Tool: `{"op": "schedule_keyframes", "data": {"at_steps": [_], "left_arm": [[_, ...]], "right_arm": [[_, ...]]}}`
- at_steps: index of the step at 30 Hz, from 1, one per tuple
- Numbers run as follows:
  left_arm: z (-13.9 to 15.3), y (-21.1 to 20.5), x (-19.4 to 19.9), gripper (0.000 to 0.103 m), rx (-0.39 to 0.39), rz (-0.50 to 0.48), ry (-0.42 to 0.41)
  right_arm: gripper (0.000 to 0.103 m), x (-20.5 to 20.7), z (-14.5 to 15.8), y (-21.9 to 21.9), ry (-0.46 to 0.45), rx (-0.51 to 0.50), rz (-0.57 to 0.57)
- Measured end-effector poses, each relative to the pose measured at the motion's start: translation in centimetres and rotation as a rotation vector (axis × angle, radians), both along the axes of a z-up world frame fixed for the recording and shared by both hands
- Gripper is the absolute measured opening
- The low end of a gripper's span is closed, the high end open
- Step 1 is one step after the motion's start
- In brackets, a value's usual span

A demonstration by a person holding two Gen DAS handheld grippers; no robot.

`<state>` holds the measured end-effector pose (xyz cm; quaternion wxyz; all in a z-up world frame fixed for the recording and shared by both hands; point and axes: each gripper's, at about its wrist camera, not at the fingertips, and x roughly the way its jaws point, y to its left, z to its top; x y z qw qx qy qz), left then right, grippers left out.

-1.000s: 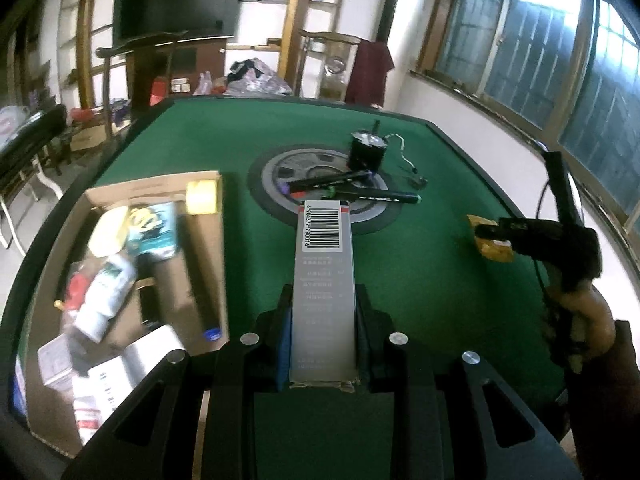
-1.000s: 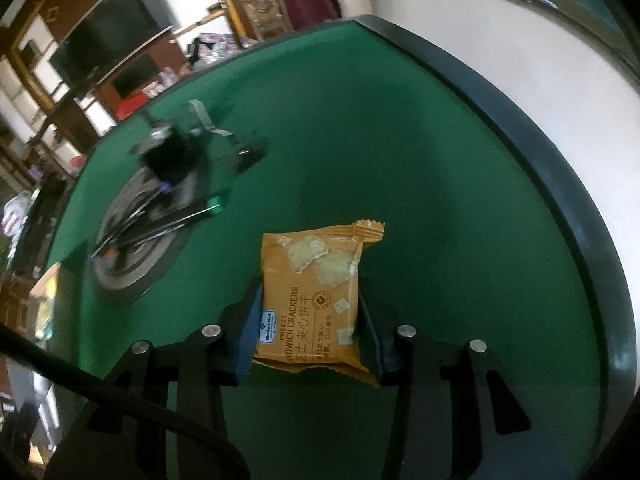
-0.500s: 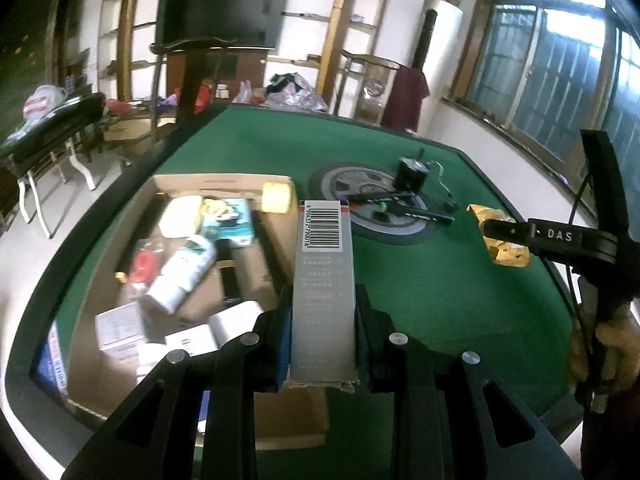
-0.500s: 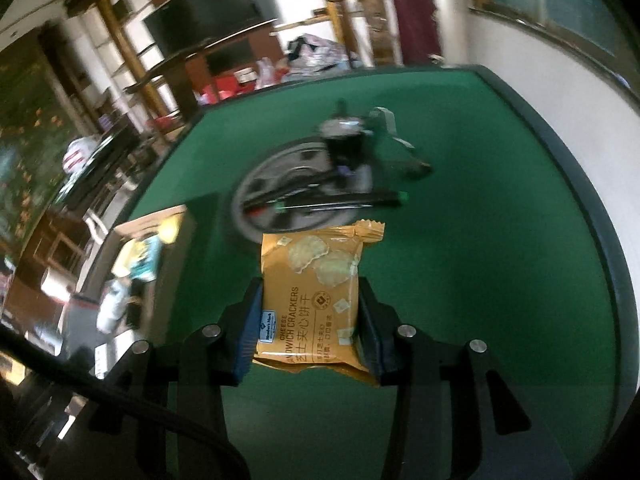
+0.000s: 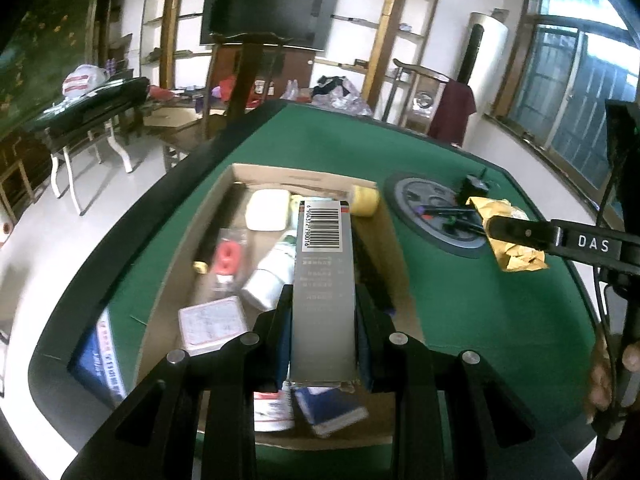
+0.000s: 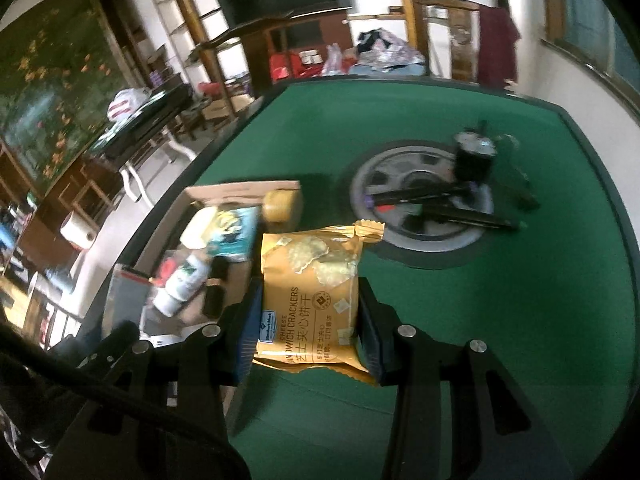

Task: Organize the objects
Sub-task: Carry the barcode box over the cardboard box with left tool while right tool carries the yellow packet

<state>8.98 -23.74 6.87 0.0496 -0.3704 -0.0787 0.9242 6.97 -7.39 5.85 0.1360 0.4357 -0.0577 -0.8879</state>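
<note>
My left gripper [image 5: 323, 338] is shut on a long grey carton [image 5: 324, 280] with a barcode at its far end. It hangs over the open cardboard box [image 5: 401, 256] on the green table's left side. The box holds several items, among them a white bottle [image 5: 270, 280] and a white pack [image 5: 267, 210]. My right gripper [image 6: 310, 322] is shut on a yellow cracker packet [image 6: 310, 280], held above the felt just right of the cardboard box [image 6: 240, 189]. The left wrist view shows that packet [image 5: 516, 258] in the air at the right.
A round grey disc [image 6: 376, 178] in the table's middle carries several pens [image 6: 460, 216] and a black cup [image 6: 474, 158]. A blue booklet [image 5: 100, 360] lies at the table's left edge. A person's hand [image 5: 604, 376] grips the right tool. Chairs and shelves stand beyond the table.
Both grippers have carried their loads leftward: the grey carton now hangs over the cardboard box, and the cracker packet has come from the table's right side to beside the box.
</note>
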Motion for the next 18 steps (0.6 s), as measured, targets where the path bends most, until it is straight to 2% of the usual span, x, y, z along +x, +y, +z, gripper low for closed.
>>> {"op": "schedule_keyframes", "data": {"at_steps": [8,18], "left_arm": [[-1.3,-2.8,-1.4,0.023,-0.008,0.04,-0.028],[-2.2,-5.5,-3.7,0.023,-0.027,0.075,-0.057]], "right_arm": [[0.042,-0.9,-1.2,-4.9,-0.025,0.022,0.075],[0.042,-2.2,-2.8,-8.2,-0.059,0.045,0.123]]}}
